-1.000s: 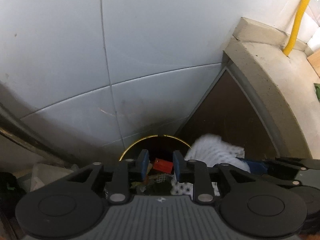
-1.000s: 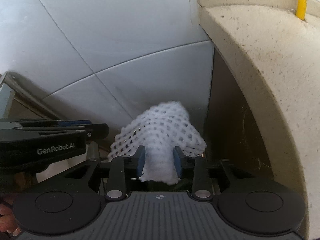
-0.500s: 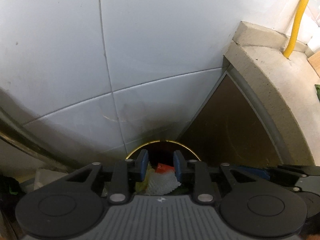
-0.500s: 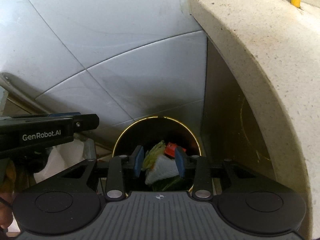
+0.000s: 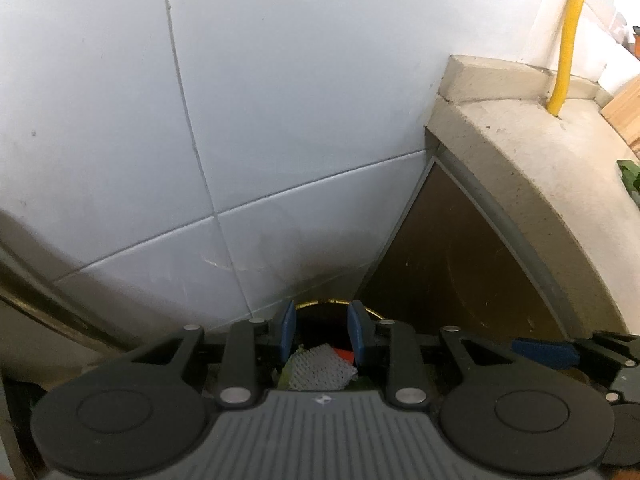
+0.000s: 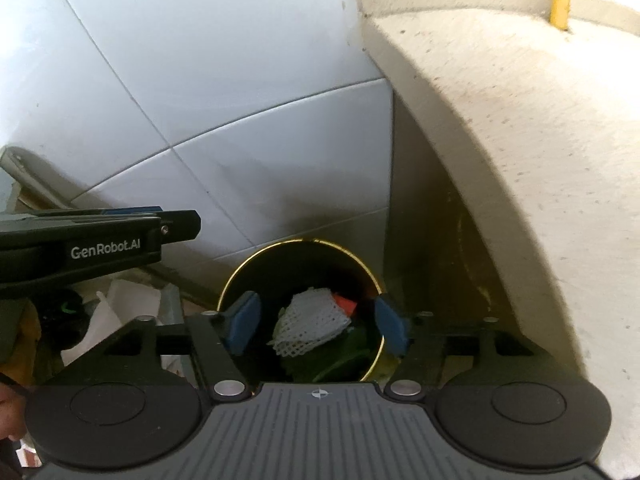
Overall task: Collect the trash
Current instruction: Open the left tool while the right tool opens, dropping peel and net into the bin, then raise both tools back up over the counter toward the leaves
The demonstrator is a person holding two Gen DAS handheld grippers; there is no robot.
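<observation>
A black bin with a gold rim (image 6: pixel 240 276) stands on the floor against the tiled wall. Inside it lie a white foam net (image 6: pixel 308 320), a red scrap (image 6: pixel 345 304) and green leaves (image 6: pixel 344 356). My right gripper (image 6: pixel 316 322) hovers over the bin mouth, its jaws opening wide, with nothing pressed between the pads. My left gripper (image 5: pixel 321 334) hangs above the bin rim (image 5: pixel 332 301), its pads a narrow gap apart and empty; the foam net (image 5: pixel 320 368) shows far below them. Each gripper appears side-on in the other's view: the left gripper (image 6: pixel 176 230) and the right gripper (image 5: pixel 520 350).
A pale stone counter (image 6: pixel 500 128) overhangs the bin on the right, with a brown cabinet side (image 5: pixel 460 272) beneath it. A yellow pipe (image 5: pixel 568 40) rises from the counter. White paper or bags (image 6: pixel 120 304) lie left of the bin. Grey wall tiles (image 5: pixel 280 120) stand behind.
The right gripper let go of the white foam net, which dropped into the bin, and its jaws spread wide. The left gripper stayed about where it was.
</observation>
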